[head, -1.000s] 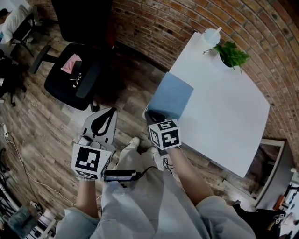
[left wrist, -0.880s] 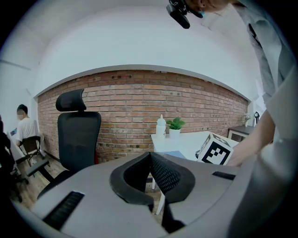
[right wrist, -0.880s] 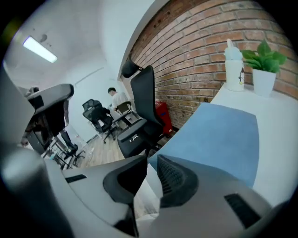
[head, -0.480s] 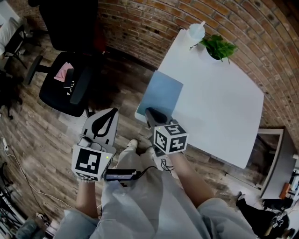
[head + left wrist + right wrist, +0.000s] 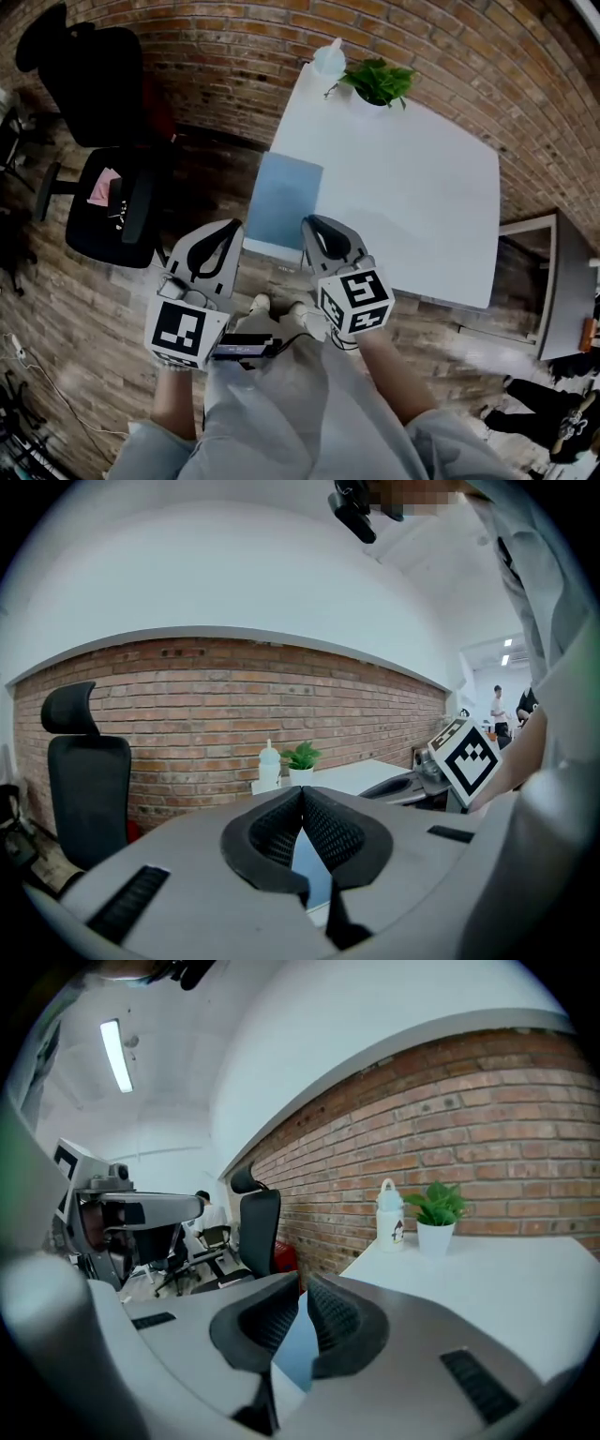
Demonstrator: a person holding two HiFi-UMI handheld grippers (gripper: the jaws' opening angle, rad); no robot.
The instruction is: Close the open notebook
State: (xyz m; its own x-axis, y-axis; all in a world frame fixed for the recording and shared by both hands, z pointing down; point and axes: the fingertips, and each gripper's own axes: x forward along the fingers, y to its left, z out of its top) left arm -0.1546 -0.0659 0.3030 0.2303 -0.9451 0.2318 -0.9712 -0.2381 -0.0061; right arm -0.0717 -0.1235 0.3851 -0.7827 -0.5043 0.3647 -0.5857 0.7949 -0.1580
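**Approaching the notebook: both claws together, neither on the table**

Head view: the notebook [image 5: 284, 200] lies flat at the near left corner of the white table [image 5: 422, 187], one plain blue face up, its left side close to the table's edge; I cannot tell from here whether a page or cover is turned back; the left gripper [image 5: 229, 226] and right gripper [image 5: 314, 223] hang short of the table, apart from the notebook, each with its jaws drawn together and nothing in them; a plant [image 5: 378, 82] and a bottle [image 5: 329, 60] stand at the far edge, well apart from the work.

Left gripper view: the jaws meet at their tips, empty; a blue strip of notebook [image 5: 309, 874] shows beyond them; this gripper is best used as a steadying press on the book's near side, since the book sits so near the edge and could be shoved off.

Right gripper view: jaws as good as together, empty, with the notebook [image 5: 298, 1349] ahead and below; I would come in low, find the free edge first, lift it with the closed tip and fold it over the spine gently.
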